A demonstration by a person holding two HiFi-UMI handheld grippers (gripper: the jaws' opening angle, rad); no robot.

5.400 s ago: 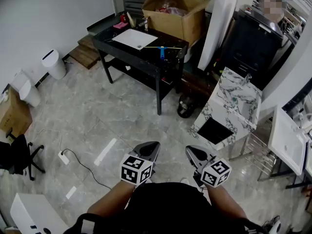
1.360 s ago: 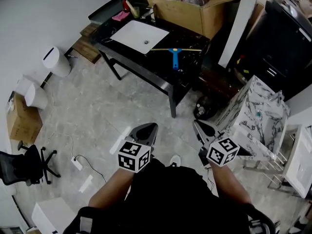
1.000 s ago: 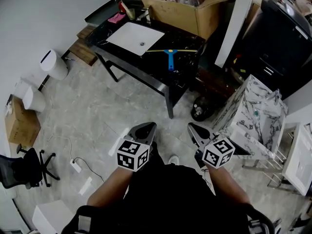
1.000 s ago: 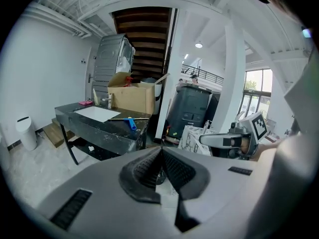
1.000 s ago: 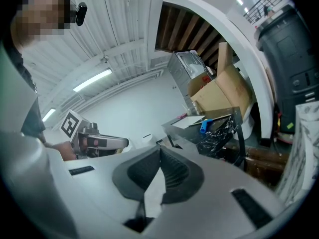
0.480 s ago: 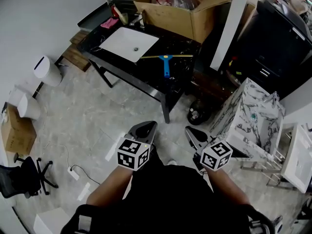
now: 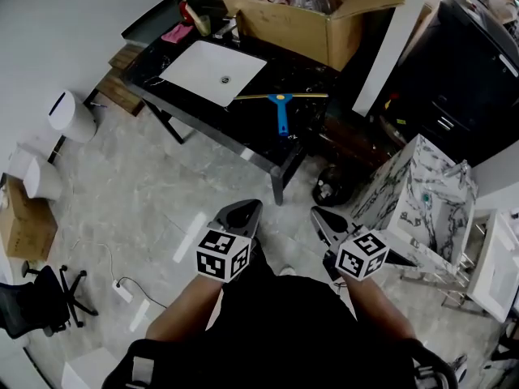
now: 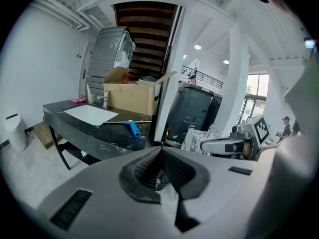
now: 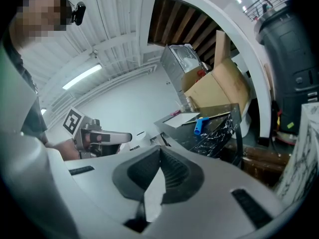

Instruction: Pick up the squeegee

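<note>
The squeegee [image 7: 281, 110] lies on the black table [image 7: 243, 124], its blue handle toward the person, just right of a white sink [image 7: 203, 67] and in front of a cardboard box [image 7: 308, 23]. The left gripper [image 7: 242, 211] and right gripper [image 7: 324, 220] are both pressed together, holding nothing, over the floor [image 7: 146, 185] well short of the table. A marble cabinet [image 7: 405, 205] stands to the right, and a dark round thing [image 7: 328, 190] sits by the table leg

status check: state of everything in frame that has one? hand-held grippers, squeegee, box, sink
left hand-held gripper: shut, empty
right hand-held gripper: shut, empty
squeegee: lying flat on the black table, not touched by either gripper
cardboard box: flaps open
sink basin: empty
</note>
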